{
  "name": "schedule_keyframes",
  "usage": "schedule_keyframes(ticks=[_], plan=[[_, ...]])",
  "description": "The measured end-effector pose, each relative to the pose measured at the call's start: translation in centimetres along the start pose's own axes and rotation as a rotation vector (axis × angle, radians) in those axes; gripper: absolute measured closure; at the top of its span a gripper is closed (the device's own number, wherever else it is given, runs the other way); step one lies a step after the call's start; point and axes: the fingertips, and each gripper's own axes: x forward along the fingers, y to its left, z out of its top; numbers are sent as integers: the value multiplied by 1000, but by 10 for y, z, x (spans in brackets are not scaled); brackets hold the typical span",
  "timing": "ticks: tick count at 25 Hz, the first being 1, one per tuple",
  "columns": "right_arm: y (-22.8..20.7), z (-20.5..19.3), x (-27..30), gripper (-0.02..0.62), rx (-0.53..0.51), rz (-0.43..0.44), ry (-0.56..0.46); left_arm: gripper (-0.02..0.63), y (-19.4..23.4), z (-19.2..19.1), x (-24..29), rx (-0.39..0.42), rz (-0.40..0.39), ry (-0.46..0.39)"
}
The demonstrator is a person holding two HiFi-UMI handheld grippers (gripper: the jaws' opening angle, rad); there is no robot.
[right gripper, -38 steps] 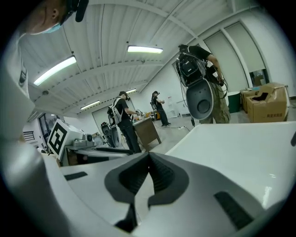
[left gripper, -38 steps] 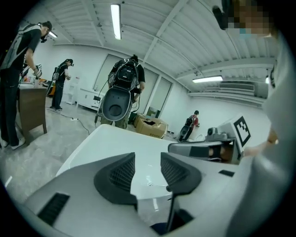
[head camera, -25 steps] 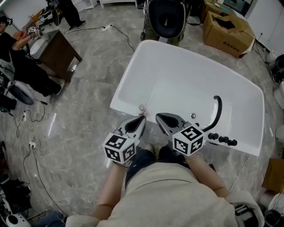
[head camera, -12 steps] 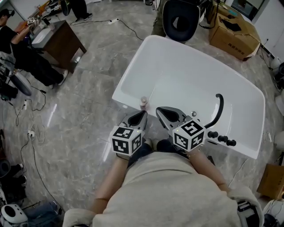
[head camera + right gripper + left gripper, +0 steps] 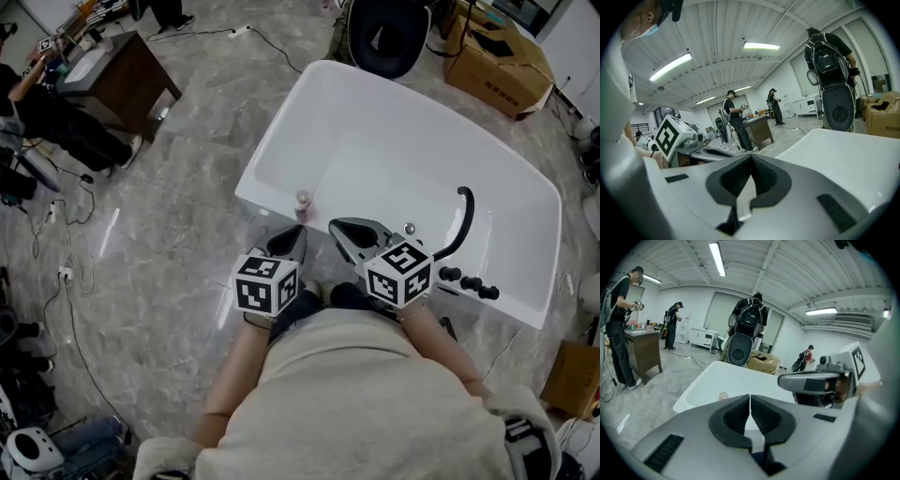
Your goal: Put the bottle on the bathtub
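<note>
A small pinkish bottle (image 5: pixel 303 202) stands upright on the near rim of the white bathtub (image 5: pixel 394 141); the left gripper view shows the bottle (image 5: pixel 723 395) just beyond the jaws. My left gripper (image 5: pixel 297 232) hangs a short way in front of the bottle, apart from it, shut and holding nothing. Over the rim to the bottle's right, my right gripper (image 5: pixel 336 227) is shut and empty too. In the gripper views the left gripper (image 5: pixel 750 397) and the right gripper (image 5: pixel 750 157) each show their pads pressed together.
A black curved faucet (image 5: pixel 459 220) and black knobs (image 5: pixel 469 281) sit on the tub's right rim. A brown cabinet (image 5: pixel 117 80) with a person beside it stands at the far left. Cardboard boxes (image 5: pixel 492 61) and a black round device (image 5: pixel 386 23) lie beyond the tub. Cables (image 5: pixel 70 291) trail on the floor.
Both grippers have drawn back a little toward my body. The left gripper has come away from the bottle, which stays standing on the rim.
</note>
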Motion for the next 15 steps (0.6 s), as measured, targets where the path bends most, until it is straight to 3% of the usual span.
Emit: schedule_keyframes(ticks=[15], plan=[[0, 4, -3, 597, 19, -3, -16, 597, -7, 6, 0, -10, -12, -12]])
